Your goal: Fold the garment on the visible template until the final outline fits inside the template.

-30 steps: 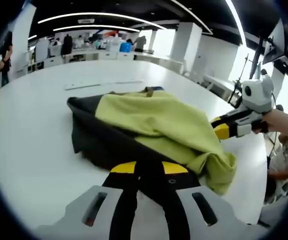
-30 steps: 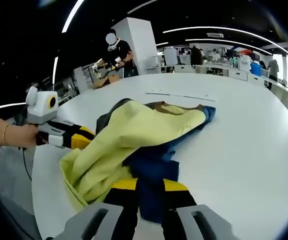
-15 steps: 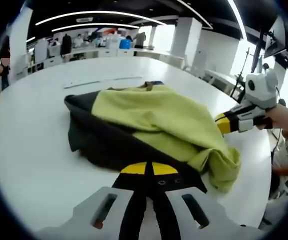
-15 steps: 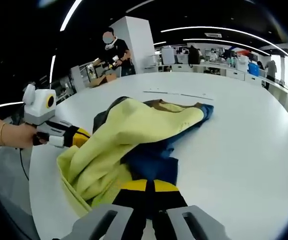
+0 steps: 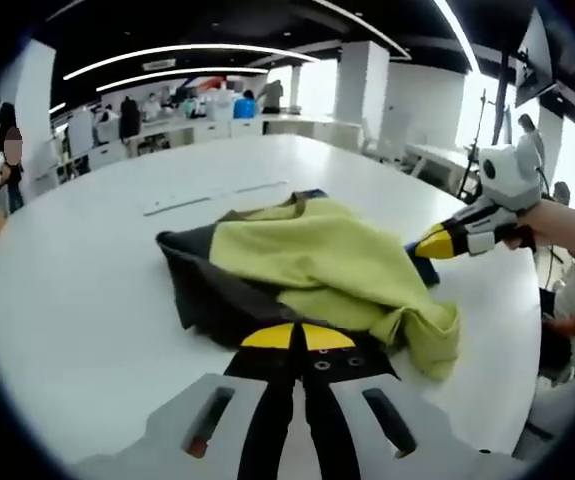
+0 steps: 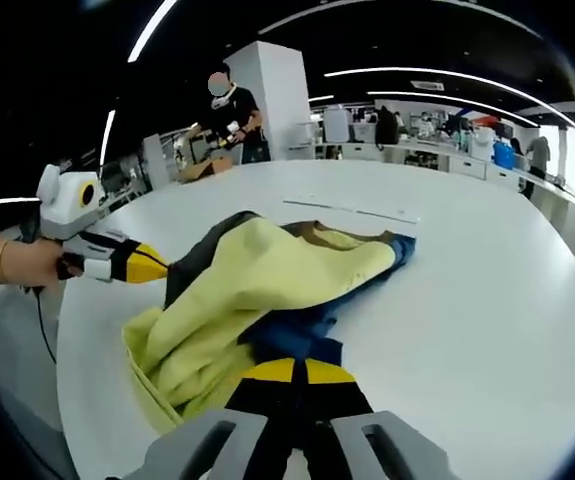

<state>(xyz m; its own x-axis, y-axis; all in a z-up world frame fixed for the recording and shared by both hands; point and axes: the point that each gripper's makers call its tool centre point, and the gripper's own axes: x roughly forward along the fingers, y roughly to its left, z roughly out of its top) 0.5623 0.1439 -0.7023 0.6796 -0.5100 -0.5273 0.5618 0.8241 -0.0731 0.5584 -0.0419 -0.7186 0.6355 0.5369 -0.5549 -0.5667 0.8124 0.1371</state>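
With both tongs, left (image 5: 297,345) and right (image 6: 292,375), clamped narrow on the garment (image 5: 317,265) bunched at frame centre on the white surface (image 5: 77,280), the edges should be drawn evenly and laid flat; no template can be made out.

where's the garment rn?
The garment lies bunched mid-table in both views, between the left gripper and right gripper.
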